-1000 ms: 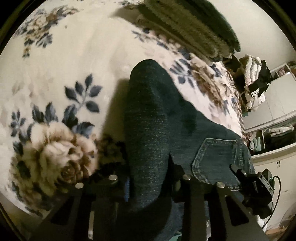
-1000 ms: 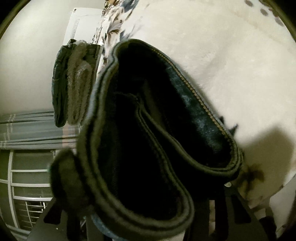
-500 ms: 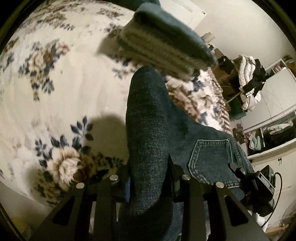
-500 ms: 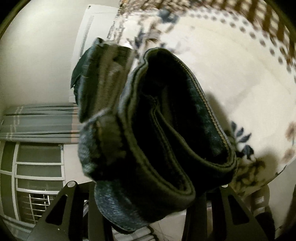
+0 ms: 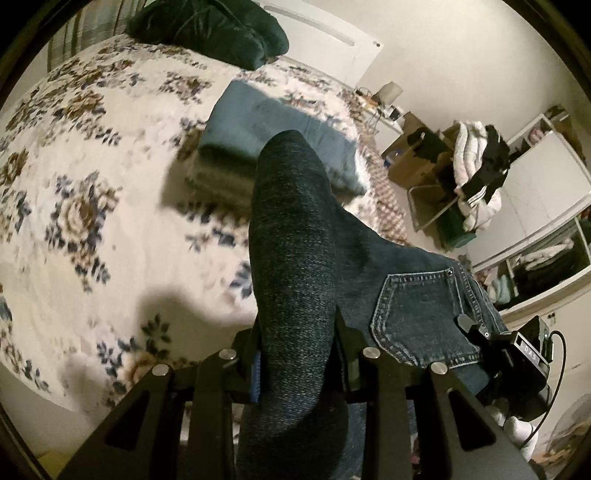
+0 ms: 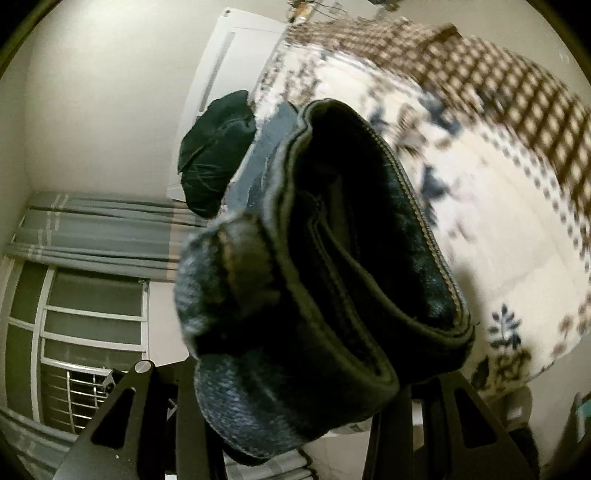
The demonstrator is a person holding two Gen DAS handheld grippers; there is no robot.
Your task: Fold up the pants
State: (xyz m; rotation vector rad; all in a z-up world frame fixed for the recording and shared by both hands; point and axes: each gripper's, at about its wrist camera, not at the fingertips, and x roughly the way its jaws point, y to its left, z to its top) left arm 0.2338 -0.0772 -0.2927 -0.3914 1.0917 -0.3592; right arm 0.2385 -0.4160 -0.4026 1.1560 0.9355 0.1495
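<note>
The left gripper (image 5: 297, 354) was clenched on a thick bundled fold of the dark denim pants (image 5: 295, 258), the cloth rising up out of its jaws and spreading to the right, where a stitched back pocket (image 5: 421, 314) lay flat. The pants hung clear above the bed (image 5: 92, 184), whose floral blanket showed below and to the left. Farther back on the bed sat a folded stack of blue and grey clothes (image 5: 258, 136), and beyond it a dark green bundle (image 5: 210, 33) near the wall.

The right gripper (image 6: 295, 387) grasped the other end of the pants (image 6: 332, 277), a layered roll of hems and seams filling the space between its jaws. The pads themselves were hidden by cloth, though the hold looked firm. Behind it the green bundle (image 6: 216, 151) was visible, with a curtain (image 6: 92, 236) and window grille (image 6: 74, 387) to the left.
</note>
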